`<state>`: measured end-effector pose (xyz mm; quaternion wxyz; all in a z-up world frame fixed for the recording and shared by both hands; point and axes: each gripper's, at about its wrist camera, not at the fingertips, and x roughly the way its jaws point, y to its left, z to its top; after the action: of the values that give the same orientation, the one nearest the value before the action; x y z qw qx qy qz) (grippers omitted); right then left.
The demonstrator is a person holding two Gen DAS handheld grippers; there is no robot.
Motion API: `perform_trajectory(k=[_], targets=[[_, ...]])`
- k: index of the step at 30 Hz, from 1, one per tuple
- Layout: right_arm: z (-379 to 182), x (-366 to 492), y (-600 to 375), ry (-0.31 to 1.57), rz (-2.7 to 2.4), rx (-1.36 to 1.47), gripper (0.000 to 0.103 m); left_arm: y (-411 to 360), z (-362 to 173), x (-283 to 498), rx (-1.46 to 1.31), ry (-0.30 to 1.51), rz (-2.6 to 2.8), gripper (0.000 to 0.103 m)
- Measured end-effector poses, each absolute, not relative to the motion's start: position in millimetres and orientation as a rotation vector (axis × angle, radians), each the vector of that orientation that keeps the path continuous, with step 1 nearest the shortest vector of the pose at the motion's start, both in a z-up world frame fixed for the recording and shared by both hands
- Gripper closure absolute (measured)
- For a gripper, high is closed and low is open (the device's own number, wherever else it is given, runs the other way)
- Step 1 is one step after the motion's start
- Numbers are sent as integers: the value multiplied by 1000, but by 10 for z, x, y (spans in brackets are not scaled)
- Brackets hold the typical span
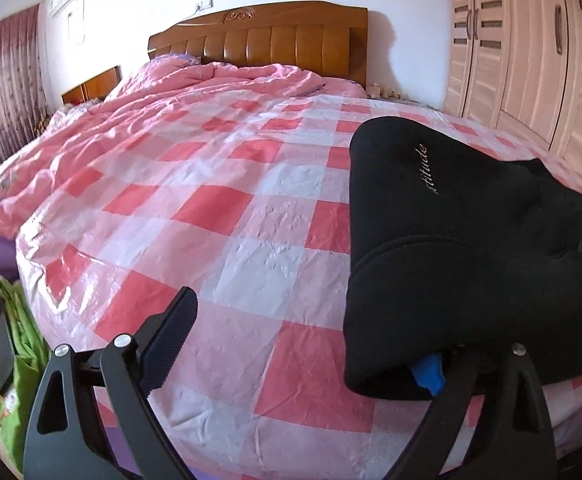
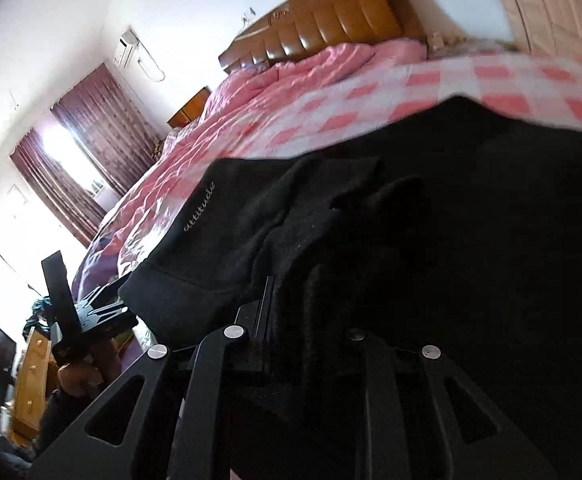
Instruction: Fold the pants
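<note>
Black pants with pale "attitude" lettering lie bunched and folded over on the right side of the pink-and-white checked bed cover. My left gripper stands open wide at the bed's near edge. Its left finger is free above the cover, and its right one, with a blue pad, is tucked under the pants' near edge. In the right wrist view the pants fill the frame and my right gripper is shut on a thick fold of them. One finger of the left gripper shows at the left.
A rumpled pink quilt is heaped toward the brown headboard. A light wooden wardrobe stands at the right and dark red curtains at the left. A green bag sits beside the bed's near left corner.
</note>
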<state>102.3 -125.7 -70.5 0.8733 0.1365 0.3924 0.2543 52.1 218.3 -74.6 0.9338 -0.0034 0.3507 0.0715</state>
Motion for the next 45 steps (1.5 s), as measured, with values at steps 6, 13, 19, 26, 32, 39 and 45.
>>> perform_trajectory(k=[6,13,19,26,32,39,45], targets=[[-645,814,-1358,744,481,275,85,2084,-693,519,44,706,140,9],[-679,849,-1440,744,460,331,85,2031,-728,549,65,715,138,9],[-837,887,-1510,788,462,364,84,2015,-731,562,77,717,142,6],[-803,917,-1485,817,470,336,72,2068,-745,554,38,728,140,5],[-534,669,-1692,738,351,215,20,2042,-635,182,189,758,61,6],[-290,661,-1219,649,386,-26,20,2237,134,-128,25,597,-38,6],[-418,841,-564,699,429,-246,21,1632,110,599,-21,649,-262,7]])
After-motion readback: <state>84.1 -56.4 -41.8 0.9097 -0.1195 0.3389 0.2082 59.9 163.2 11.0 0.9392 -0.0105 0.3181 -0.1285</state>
